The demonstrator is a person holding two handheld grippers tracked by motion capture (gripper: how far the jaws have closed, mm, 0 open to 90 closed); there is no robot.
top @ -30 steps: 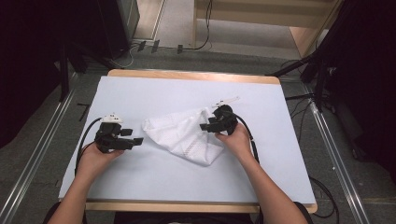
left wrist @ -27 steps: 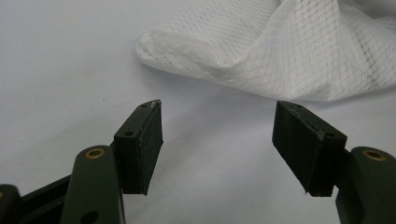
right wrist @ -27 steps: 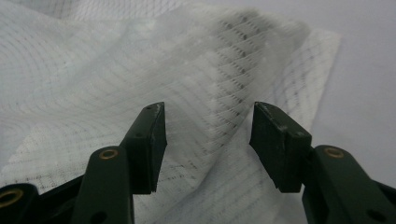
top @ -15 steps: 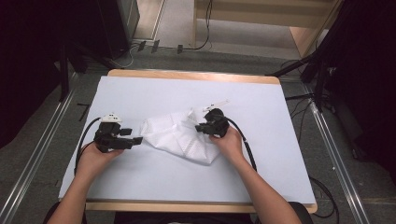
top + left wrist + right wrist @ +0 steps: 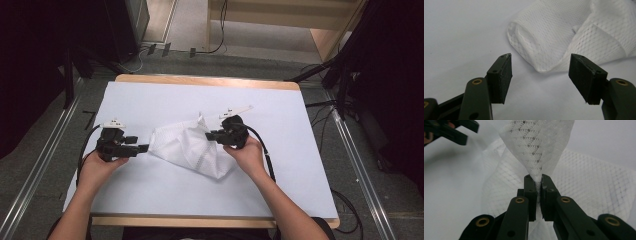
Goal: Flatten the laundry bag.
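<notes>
Your right gripper [image 5: 214, 135] is clamped on a pinch of the white mesh cloth [image 5: 192, 150], and in the right gripper view [image 5: 537, 185] you can see the fabric rising out of the closed jaws in a twisted cone. The cloth lies crumpled near the middle of the white table [image 5: 280, 150], its long axis running from the upper left down toward your right hand [image 5: 247, 155]. Your left gripper [image 5: 141, 148] sits just to the left of it with jaws spread apart and holding nothing. In the left gripper view [image 5: 541, 77] a folded, rounded edge of the cloth [image 5: 536, 47] lies straight ahead between the jaws, near but apart. That edge is probably your next grab: push the left gripper forward, since it is the nearer one.
</notes>
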